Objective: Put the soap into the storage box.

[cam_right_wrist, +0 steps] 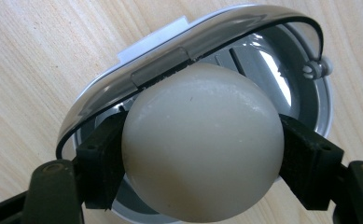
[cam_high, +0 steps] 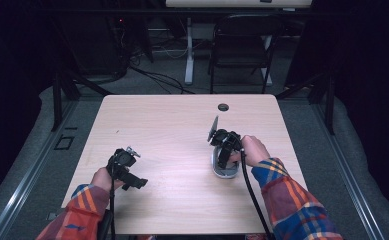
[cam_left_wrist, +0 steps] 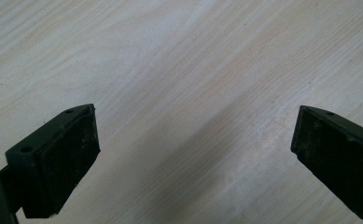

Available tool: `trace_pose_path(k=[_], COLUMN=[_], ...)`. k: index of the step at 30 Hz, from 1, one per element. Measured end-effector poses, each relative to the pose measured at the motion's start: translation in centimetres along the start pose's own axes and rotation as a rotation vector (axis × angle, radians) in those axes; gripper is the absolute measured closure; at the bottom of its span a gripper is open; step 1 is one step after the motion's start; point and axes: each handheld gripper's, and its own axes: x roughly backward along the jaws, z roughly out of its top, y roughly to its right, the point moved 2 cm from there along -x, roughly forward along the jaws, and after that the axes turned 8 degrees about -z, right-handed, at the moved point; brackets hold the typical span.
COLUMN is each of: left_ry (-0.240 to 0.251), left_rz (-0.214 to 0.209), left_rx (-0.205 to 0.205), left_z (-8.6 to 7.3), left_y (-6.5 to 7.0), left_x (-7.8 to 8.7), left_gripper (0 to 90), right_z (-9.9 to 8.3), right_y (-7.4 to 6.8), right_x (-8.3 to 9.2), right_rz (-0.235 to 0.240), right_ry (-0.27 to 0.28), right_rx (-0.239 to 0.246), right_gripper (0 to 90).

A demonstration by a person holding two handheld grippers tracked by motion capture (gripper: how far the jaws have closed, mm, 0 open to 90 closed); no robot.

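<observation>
High view: at left the left gripper [cam_high: 127,172] rests wide open and empty on the bare table [cam_high: 172,125]; at right the right gripper [cam_high: 225,150] clamps a pale egg [cam_right_wrist: 202,140] directly over the open grey egg slicer [cam_high: 225,169]. The right hand is nearer; no lettering is legible.

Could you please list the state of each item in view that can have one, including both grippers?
Smooth off-white egg: gripped between the right gripper's fingers, held over the slicer.
Grey and white egg slicer: lid open, resting on the table.
Right gripper: shut on the egg.
Left gripper: open, holding nothing, over bare tabletop.
Light wooden table: carrying the slicer.
</observation>
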Motion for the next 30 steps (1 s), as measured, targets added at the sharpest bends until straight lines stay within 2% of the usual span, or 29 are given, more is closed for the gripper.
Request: trace_pose_path(k=[14, 16, 24, 29, 30], left_ry=[-0.002, -0.002, -0.006, -0.004, -0.004], left_rz=[0.003, 0.002, 0.004, 0.003, 0.002], left_rx=[0.0, -0.002, -0.002, -0.002, -0.002], left_z=[0.0, 0.0, 0.0, 0.0, 0.0], left_y=[0.0, 0.0, 0.0, 0.0, 0.0], left_x=[0.0, -0.1, -0.1, -0.1, -0.1], left_gripper=[0.9, 0.9, 0.9, 0.9, 0.9], right_z=[-0.4, -0.5, -1.0, -1.6, -1.7], right_y=[0.2, 0.2, 0.5, 0.7, 0.8], right_x=[0.0, 0.3, 1.0, 1.7, 1.9], right_rz=[0.002, 0.001, -0.004, 0.002, -0.01], right_ry=[0.03, 0.047, 0.052, 0.086, 0.078], right_rx=[-0.019, -0.025, -0.035, -0.061, -0.058], right_gripper=[23.6, 22.5, 19.6, 16.6, 15.7])
